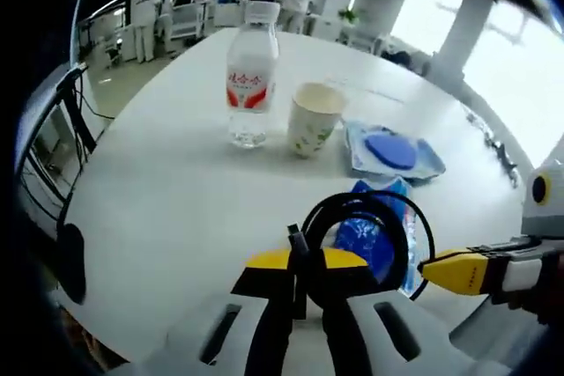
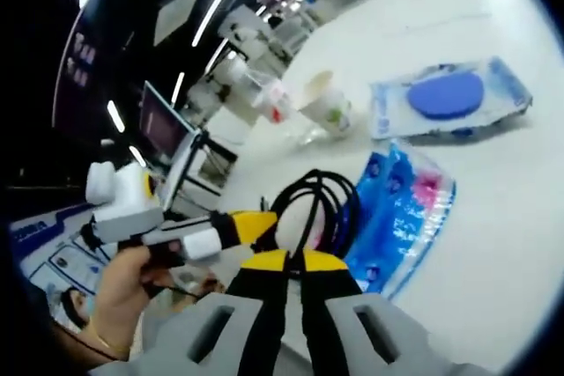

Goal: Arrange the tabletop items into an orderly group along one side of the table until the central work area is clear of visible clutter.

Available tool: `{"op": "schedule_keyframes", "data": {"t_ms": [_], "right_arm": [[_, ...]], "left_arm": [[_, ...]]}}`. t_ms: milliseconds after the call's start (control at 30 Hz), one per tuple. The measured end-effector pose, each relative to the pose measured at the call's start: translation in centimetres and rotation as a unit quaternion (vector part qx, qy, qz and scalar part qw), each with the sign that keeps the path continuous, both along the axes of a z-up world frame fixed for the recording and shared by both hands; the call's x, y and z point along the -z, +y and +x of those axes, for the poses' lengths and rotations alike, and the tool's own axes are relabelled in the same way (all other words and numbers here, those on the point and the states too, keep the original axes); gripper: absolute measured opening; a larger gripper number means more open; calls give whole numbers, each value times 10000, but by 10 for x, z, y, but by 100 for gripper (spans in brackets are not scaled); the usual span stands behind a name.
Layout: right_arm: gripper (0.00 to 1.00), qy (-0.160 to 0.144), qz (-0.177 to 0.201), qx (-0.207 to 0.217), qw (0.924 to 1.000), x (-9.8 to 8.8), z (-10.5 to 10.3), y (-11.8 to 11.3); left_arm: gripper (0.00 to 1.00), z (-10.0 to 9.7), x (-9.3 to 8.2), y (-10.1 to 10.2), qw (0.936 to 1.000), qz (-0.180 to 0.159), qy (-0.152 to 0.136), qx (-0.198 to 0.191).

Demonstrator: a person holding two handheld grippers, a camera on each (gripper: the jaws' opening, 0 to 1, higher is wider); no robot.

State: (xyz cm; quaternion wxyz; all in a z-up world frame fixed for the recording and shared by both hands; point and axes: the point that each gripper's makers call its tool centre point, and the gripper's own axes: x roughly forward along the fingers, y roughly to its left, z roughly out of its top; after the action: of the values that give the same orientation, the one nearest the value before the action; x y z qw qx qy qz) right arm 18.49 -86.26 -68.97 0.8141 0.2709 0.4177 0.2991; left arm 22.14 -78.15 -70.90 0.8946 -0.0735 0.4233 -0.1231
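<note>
We pinch the cable (image 1: 370, 217) in both jaws, keeping its coil together; bottle (image 1: 249, 77) and cup (image 1: 313, 118) beyond.

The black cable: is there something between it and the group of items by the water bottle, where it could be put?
The black cable, pinched in the left gripper, hangs over the blue packet. Between it and the water bottle and paper cup lies bare white table; nothing visible stands in the way. The right gripper sits off to the side.
</note>
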Motion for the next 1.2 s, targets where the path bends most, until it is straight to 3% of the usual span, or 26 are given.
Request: {"op": "schedule_keyframes", "data": {"t_ms": [100,400,567,800,1200], "right_arm": [[1,-53,39,10,10000,-3,0,-1],[0,-638,344,-7,9974,-29,5,2],[0,-753,479,63,9960,-42,7,-1],[0,-932,536,160,9941,-58,7,-12],[0,-1055,310,329,9934,-65,5,-42]], "left_arm": [[8,2,-8,0,9999,14,-110,20],[8,9,-42,1,9981,122,-606,42],[8,12,-55,-1,9971,67,-755,83],[8,13,-61,-14,9966,-200,-788,131],[8,16,-65,-47,9951,-487,-751,424]]}}
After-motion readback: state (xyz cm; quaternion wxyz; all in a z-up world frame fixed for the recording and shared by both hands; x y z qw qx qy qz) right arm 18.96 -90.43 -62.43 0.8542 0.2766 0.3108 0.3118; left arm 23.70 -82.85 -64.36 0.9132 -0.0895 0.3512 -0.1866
